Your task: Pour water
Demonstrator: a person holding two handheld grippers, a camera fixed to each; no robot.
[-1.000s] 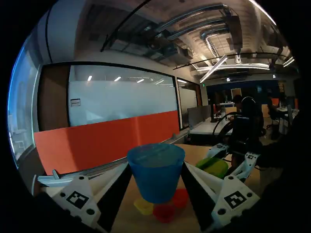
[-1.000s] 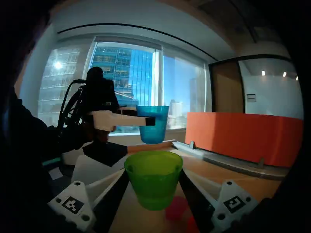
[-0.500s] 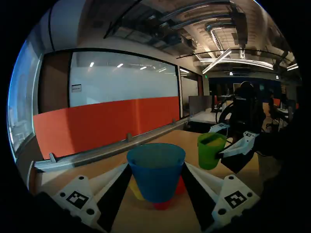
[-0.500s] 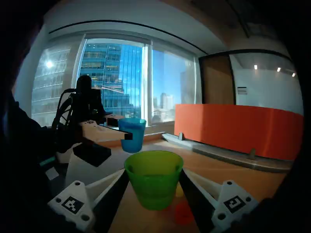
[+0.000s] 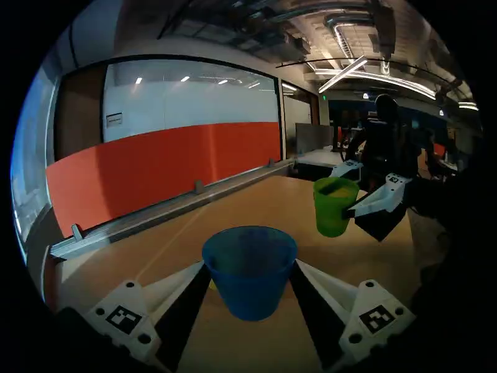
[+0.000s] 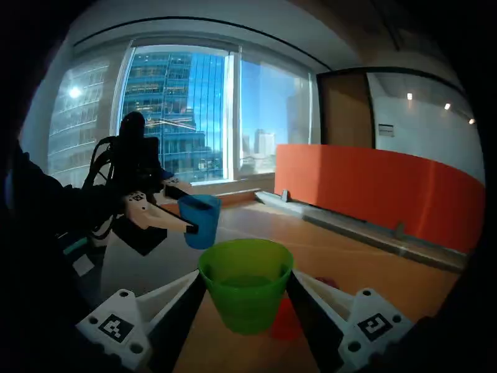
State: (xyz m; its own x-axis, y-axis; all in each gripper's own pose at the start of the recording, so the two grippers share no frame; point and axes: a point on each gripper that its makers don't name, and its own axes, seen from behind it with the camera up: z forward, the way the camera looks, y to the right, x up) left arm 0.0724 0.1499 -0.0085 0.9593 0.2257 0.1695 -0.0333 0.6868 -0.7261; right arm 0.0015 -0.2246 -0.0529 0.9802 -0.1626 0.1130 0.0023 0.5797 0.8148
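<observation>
Wooden table (image 5: 248, 199), orange wall (image 5: 155, 161) (perhaps partition)

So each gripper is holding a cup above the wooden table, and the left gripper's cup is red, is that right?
Not quite: the cup in the left gripper is blue, not red, as the left gripper view shows. Each gripper does hold a cup above the wooden table.

L tool (image 5: 250, 266): gripped L cup (image 5: 250, 286), over desk (image 5: 261, 202).
R tool (image 6: 246, 276): gripped R cup (image 6: 246, 301), over desk.
R cup: rt of L cup, apart.
Partition (image 5: 155, 161): behind desk.
</observation>
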